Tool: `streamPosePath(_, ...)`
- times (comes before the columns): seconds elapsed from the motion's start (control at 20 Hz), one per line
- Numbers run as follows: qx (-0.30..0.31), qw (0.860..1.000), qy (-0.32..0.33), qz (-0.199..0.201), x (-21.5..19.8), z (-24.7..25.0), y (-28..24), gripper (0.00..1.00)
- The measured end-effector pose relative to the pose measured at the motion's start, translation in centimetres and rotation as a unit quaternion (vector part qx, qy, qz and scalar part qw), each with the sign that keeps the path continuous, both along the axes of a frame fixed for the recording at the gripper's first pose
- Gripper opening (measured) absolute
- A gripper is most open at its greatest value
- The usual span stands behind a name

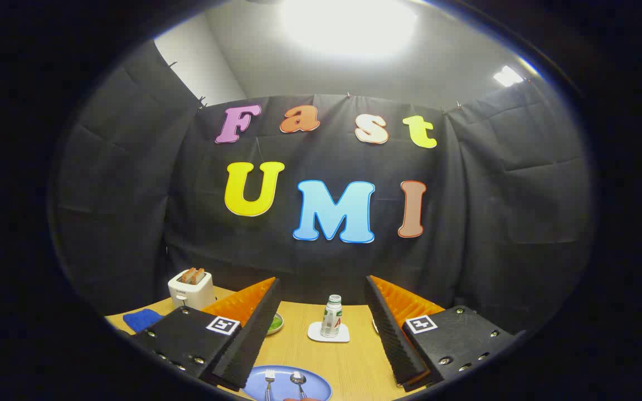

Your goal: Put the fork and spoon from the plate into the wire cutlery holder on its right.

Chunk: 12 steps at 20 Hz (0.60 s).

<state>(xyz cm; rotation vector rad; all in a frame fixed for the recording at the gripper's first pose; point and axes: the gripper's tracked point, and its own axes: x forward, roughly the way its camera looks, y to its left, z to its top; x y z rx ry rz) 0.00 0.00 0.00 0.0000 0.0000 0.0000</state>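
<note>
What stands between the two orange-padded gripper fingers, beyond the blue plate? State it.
In the gripper view, a small white-capped bottle on a white coaster stands between the open fingers, beyond the blue plate.

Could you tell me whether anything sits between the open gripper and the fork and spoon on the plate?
Nothing visible does. The gripper is open, and the fork and spoon lie side by side on the blue plate, between its fingers. The small bottle stands on its coaster beyond them.

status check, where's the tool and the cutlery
Tool open, holding nothing, above the table. Fork and spoon on blue plate between the fingers. Bottle stands beyond.
</note>
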Motion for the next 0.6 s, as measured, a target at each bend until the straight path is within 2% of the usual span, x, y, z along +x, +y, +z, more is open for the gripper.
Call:
streamPosePath(0.15, -0.011, 1.000, 0.018, -0.008, 0.7, -0.2, -0.7, 0.93)
streamPosePath(0.3, -0.040, 0.999, 0.030, 0.013, 1.1, -1.0, 0.0, 0.93)
streamPosePath(0.45, -0.020, 0.999, 0.029, 0.023, 1.1, -0.8, 0.2, 0.92)
streamPosePath(0.6, 0.000, 1.000, 0.028, 0.003, 1.2, -0.5, -0.6, 0.91)
